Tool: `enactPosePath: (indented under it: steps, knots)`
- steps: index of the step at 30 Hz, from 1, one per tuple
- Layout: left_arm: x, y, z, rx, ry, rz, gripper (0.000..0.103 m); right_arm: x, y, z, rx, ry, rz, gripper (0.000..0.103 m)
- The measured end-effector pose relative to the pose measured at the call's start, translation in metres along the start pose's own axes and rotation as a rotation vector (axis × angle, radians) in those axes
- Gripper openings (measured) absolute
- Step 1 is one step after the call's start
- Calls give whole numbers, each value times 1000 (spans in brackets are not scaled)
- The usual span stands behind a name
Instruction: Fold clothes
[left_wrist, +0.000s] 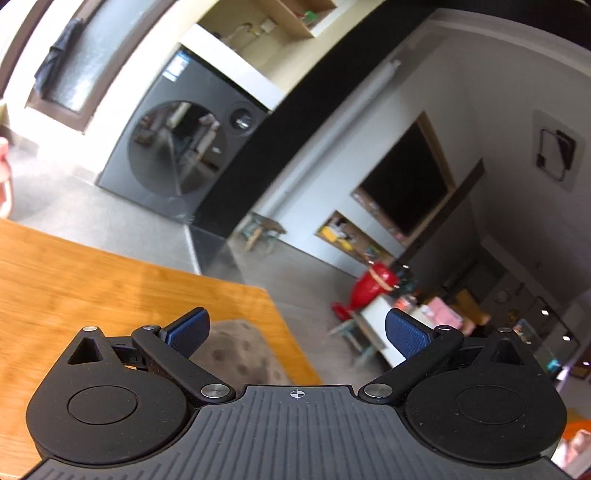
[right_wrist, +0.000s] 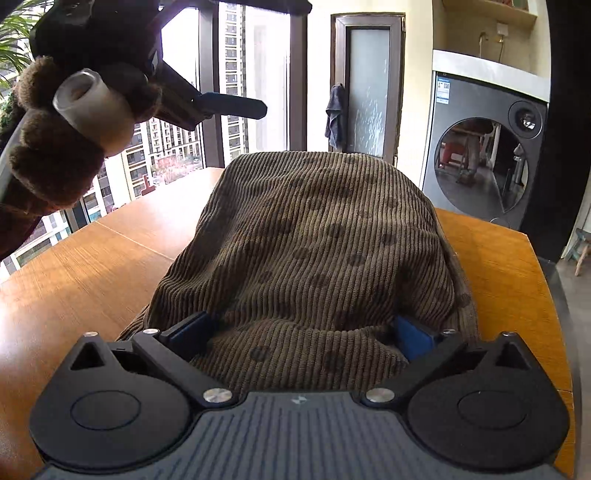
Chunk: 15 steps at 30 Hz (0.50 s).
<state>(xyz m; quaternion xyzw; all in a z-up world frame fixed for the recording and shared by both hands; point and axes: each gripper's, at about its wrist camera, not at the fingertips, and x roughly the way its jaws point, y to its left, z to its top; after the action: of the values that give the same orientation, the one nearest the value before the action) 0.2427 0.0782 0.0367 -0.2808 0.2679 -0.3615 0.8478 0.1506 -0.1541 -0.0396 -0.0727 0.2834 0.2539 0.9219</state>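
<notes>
Your right gripper (right_wrist: 299, 332) sits low on the wooden table (right_wrist: 110, 258) with its fingers spread wide, and the brown corduroy garment (right_wrist: 310, 236) is bunched in a mound straight ahead of it, the near hem spilling into the gap and over both blue pads (right_wrist: 410, 338). Nothing is pinched there yet. Your left gripper (left_wrist: 297, 332) is released too, held up in the air and clutching nothing; only a small patch of the garment (left_wrist: 236, 350) shows below and between its fingers, near the table's far corner.

If you close the right one now, I judge you'll catch several layers at once, since the cloth is heaped and the true edge is hidden. Lift that and the fold comes out lopsided. The mound also lies close to the table edge to the right of the gripper, so a careless drag could slide it off.
</notes>
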Motion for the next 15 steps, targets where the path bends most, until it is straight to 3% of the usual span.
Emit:
enactPosePath:
  steps: [1, 4, 6, 10, 13, 15]
  knots:
    - [12, 1, -7, -22, 49, -23, 103, -1, 0, 0, 3, -4, 2, 103]
    - [48, 20, -29, -46, 161, 79, 103, -7, -14, 11, 3, -17, 28, 103]
    - [59, 41, -36, -69, 177, 120, 103, -24, -26, 17, -4, -36, 55, 103]
    - [58, 55, -33, -98, 172, 82, 103, -61, -59, 42, 4, -108, 71, 103]
    - [59, 59, -33, -99, 173, 69, 103, -59, -89, 67, 60, -162, -43, 103]
    - [59, 62, -34, -100, 174, 60, 103, -38, -101, 71, 97, -135, -93, 103]
